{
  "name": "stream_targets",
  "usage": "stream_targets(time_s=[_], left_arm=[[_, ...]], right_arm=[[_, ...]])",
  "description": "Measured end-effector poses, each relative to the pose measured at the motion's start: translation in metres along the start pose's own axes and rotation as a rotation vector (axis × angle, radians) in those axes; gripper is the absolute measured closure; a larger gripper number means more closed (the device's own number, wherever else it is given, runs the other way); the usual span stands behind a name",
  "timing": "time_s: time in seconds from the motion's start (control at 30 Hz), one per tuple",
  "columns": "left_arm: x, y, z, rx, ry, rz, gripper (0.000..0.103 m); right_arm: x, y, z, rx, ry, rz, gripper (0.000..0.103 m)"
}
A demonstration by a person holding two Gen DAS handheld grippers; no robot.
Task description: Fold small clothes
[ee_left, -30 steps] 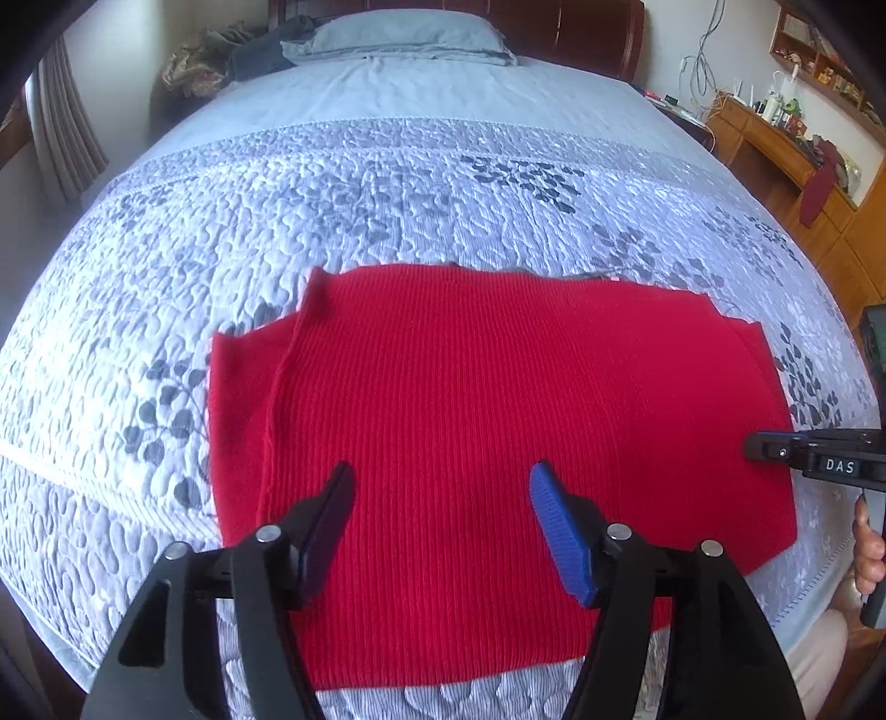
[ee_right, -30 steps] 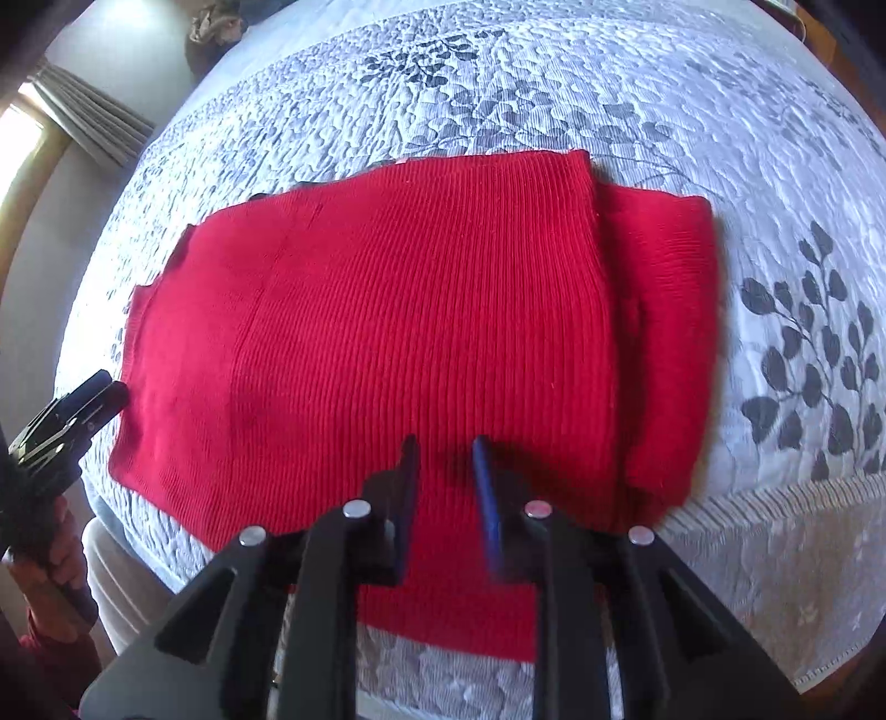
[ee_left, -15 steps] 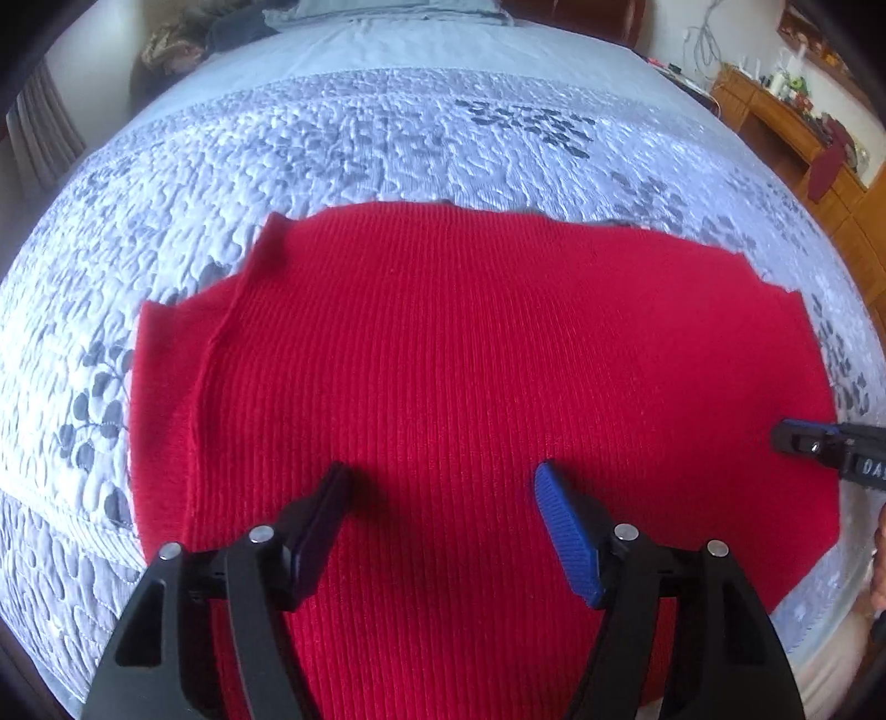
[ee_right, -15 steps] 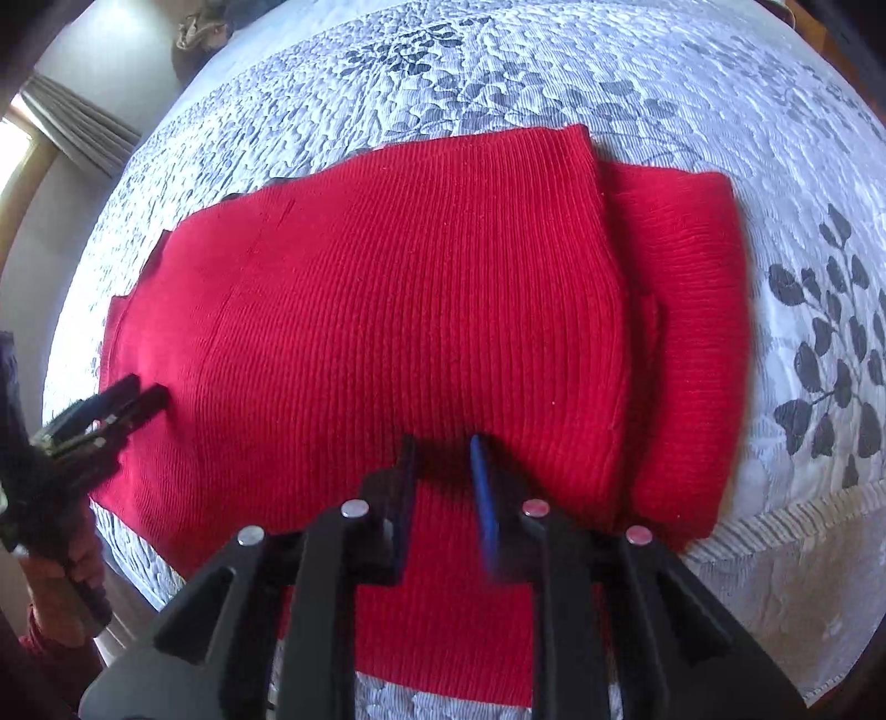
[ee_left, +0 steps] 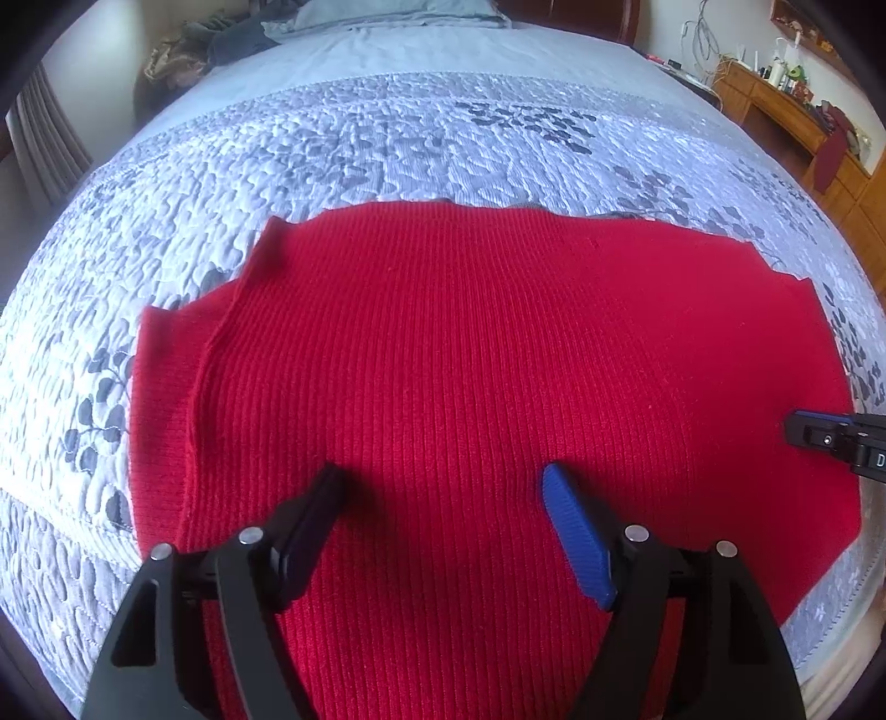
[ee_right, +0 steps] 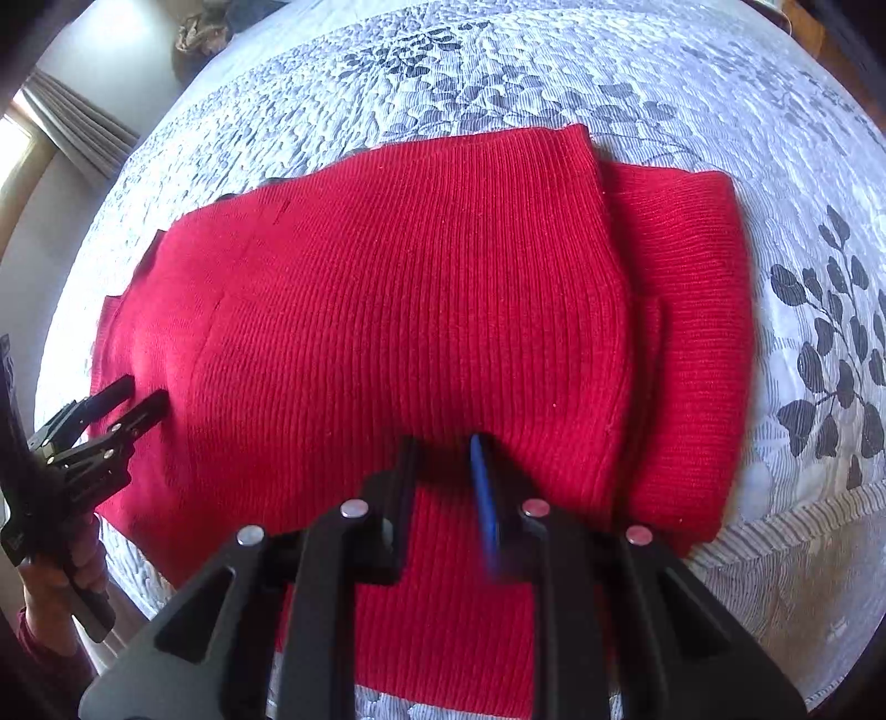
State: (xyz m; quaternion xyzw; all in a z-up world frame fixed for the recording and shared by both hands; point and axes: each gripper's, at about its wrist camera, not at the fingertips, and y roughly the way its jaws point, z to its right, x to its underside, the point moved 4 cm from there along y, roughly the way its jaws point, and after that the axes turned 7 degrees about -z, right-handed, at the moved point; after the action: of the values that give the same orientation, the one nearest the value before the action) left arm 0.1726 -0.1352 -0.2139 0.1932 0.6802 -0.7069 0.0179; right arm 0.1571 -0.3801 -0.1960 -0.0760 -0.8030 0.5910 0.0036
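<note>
In the left wrist view there is one red ribbed garment lying flat across one grey-and-white quilted bedspread, with one folded flap at its left edge. One left gripper hangs over the garment's near part with its two fingers set well apart; its jaws are opening and no fold of cloth is pinched between them, only flat knit beneath. One right gripper pokes in at the right edge over the garment's right end. Farther back are one pillow at the head of the bed and one wooden desk at the right. Against the frame a second ago, the garment fills far more of this view and the left gripper's fingers stand wider. In the right wrist view the same single garment shows one doubled layer at its right end. The right gripper has its two fingers drawn close with a bunch of red knit between them; whether the pads truly clamp it I cannot tell. The left gripper, held by one hand, sits at the garment's left end, farther onto the cloth than a second ago.
</note>
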Motion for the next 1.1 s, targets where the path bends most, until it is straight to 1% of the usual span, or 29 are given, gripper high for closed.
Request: stream_targets(time_s=[0.03, 0.07, 0.1, 0.13, 0.23, 0.27, 0.33, 0.37, 0.43, 0.5, 0.53, 0.6, 0.63, 0.7, 0.73, 0.77, 0.8, 0.83, 0.87, 0.93, 0.97, 1.0, 1.03, 1.07, 1.1], left_arm=[[-0.002, -0.004, 0.001, 0.005, -0.005, -0.008, 0.030], [-0.004, -0.008, 0.001, 0.021, -0.003, -0.009, 0.030], [-0.006, -0.012, 0.003, 0.046, -0.001, -0.007, 0.030], [-0.008, -0.016, 0.005, 0.060, 0.002, -0.004, 0.030], [-0.020, -0.023, 0.020, 0.081, 0.034, 0.008, 0.030], [-0.024, -0.023, 0.025, 0.085, 0.037, 0.006, 0.030], [-0.032, -0.020, 0.036, 0.108, 0.040, 0.001, 0.030], [-0.037, -0.016, 0.042, 0.117, 0.039, -0.010, 0.030], [-0.042, -0.007, 0.049, 0.119, 0.029, -0.027, 0.030], [-0.043, 0.006, 0.052, 0.112, 0.027, -0.059, 0.030], [-0.044, 0.010, 0.053, 0.103, 0.028, -0.063, 0.030], [-0.042, 0.014, 0.054, 0.088, 0.048, -0.059, 0.029], [-0.041, 0.015, 0.055, 0.088, 0.053, -0.058, 0.029], [-0.040, 0.017, 0.051, 0.118, 0.043, -0.061, 0.029], [-0.040, 0.018, 0.049, 0.138, 0.035, -0.066, 0.029], [-0.041, 0.020, 0.046, 0.153, 0.029, -0.070, 0.028], [-0.042, 0.021, 0.045, 0.165, 0.024, -0.073, 0.028], [-0.043, 0.021, 0.044, 0.172, 0.023, -0.076, 0.028], [-0.043, 0.022, 0.045, 0.174, 0.025, -0.079, 0.028], [-0.043, 0.022, 0.046, 0.167, 0.037, -0.084, 0.028], [-0.043, 0.023, 0.047, 0.161, 0.046, -0.087, 0.028], [-0.043, 0.023, 0.048, 0.156, 0.055, -0.089, 0.027], [-0.043, 0.024, 0.048, 0.153, 0.062, -0.091, 0.027], [-0.043, 0.025, 0.048, 0.152, 0.066, -0.095, 0.027], [-0.043, 0.025, 0.047, 0.154, 0.069, -0.098, 0.027]], right_arm=[[0.001, -0.006, 0.002, -0.029, 0.008, 0.004, 0.078], [0.003, -0.017, 0.005, -0.072, 0.022, 0.019, 0.066], [0.005, -0.029, 0.010, -0.091, 0.036, 0.047, 0.058], [0.007, -0.039, 0.016, -0.078, 0.048, 0.068, 0.043], [0.013, -0.061, 0.041, -0.029, 0.100, 0.091, 0.038], [0.015, -0.063, 0.050, -0.022, 0.121, 0.085, 0.033], [0.017, -0.060, 0.068, 0.004, 0.154, 0.048, 0.029], [0.018, -0.058, 0.070, 0.009, 0.155, 0.037, 0.029], [0.021, -0.051, 0.076, -0.013, 0.155, 0.012, 0.025], [0.021, -0.043, 0.079, -0.057, 0.166, -0.001, 0.025], [0.020, -0.037, 0.082, -0.093, 0.181, -0.008, 0.024], [0.019, -0.031, 0.084, -0.116, 0.201, -0.013, 0.022], [0.018, -0.028, 0.086, -0.129, 0.209, -0.009, 0.022], [0.016, -0.027, 0.089, -0.152, 0.220, 0.004, 0.024], [0.014, -0.028, 0.089, -0.171, 0.224, 0.011, 0.032], [0.012, -0.028, 0.087, -0.188, 0.226, 0.014, 0.037], [0.012, -0.028, 0.087, -0.221, 0.230, 0.012, 0.045], [0.010, -0.026, 0.086, -0.260, 0.239, 0.003, 0.046], [0.008, -0.024, 0.085, -0.272, 0.242, 0.000, 0.046], [0.003, -0.019, 0.084, -0.263, 0.239, -0.015, 0.048], [0.002, -0.018, 0.083, -0.246, 0.242, -0.021, 0.056], [0.000, -0.020, 0.081, -0.244, 0.236, -0.025, 0.062], [0.001, -0.022, 0.080, -0.274, 0.235, -0.026, 0.078], [0.001, -0.026, 0.077, -0.298, 0.243, -0.023, 0.079], [-0.001, -0.031, 0.075, -0.295, 0.245, -0.016, 0.080]])
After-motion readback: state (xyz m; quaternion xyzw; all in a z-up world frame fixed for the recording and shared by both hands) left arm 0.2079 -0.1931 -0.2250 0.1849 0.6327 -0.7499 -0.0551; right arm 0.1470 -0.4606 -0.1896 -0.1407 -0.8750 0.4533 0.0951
